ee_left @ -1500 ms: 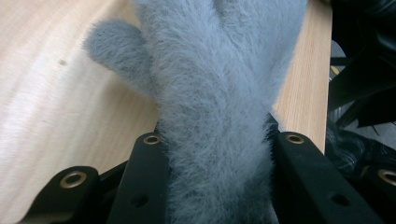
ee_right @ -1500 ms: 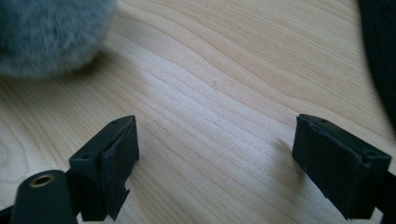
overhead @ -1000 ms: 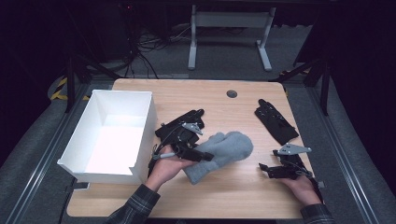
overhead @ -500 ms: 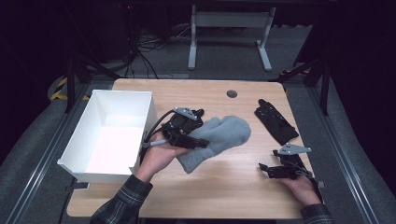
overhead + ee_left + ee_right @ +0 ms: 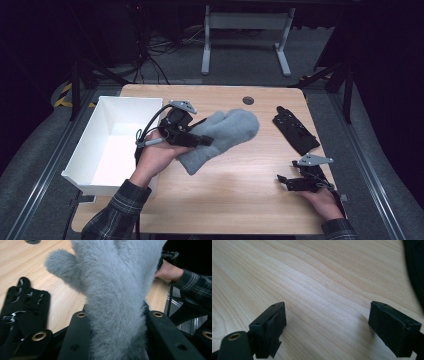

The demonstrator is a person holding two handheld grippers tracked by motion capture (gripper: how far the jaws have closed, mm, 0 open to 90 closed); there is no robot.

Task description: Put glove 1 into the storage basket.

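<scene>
A grey fuzzy mitten [image 5: 227, 131] hangs above the wooden table [image 5: 240, 205], left of centre. My left gripper [image 5: 199, 140] is shut on it near the cuff. In the left gripper view the mitten [image 5: 117, 285] fills the space between both black jaws, thumb to the left. A black glove [image 5: 295, 131] lies flat at the table's back right, and the same black glove [image 5: 22, 302] appears beyond the mitten. My right gripper [image 5: 286, 181] rests low at the front right. Its jaws [image 5: 327, 322] stand wide apart over bare wood with nothing between them.
A white open box [image 5: 115, 102] stands along the table's left edge, beside my left hand. A round dark grommet [image 5: 248, 100] sits near the far edge. The black glove's edge [image 5: 415, 265] shows at the right of the right gripper view.
My left gripper has risen with the mitten, lifting it off the table and carrying it slightly left and toward the far side. The right gripper has stayed where it was.
</scene>
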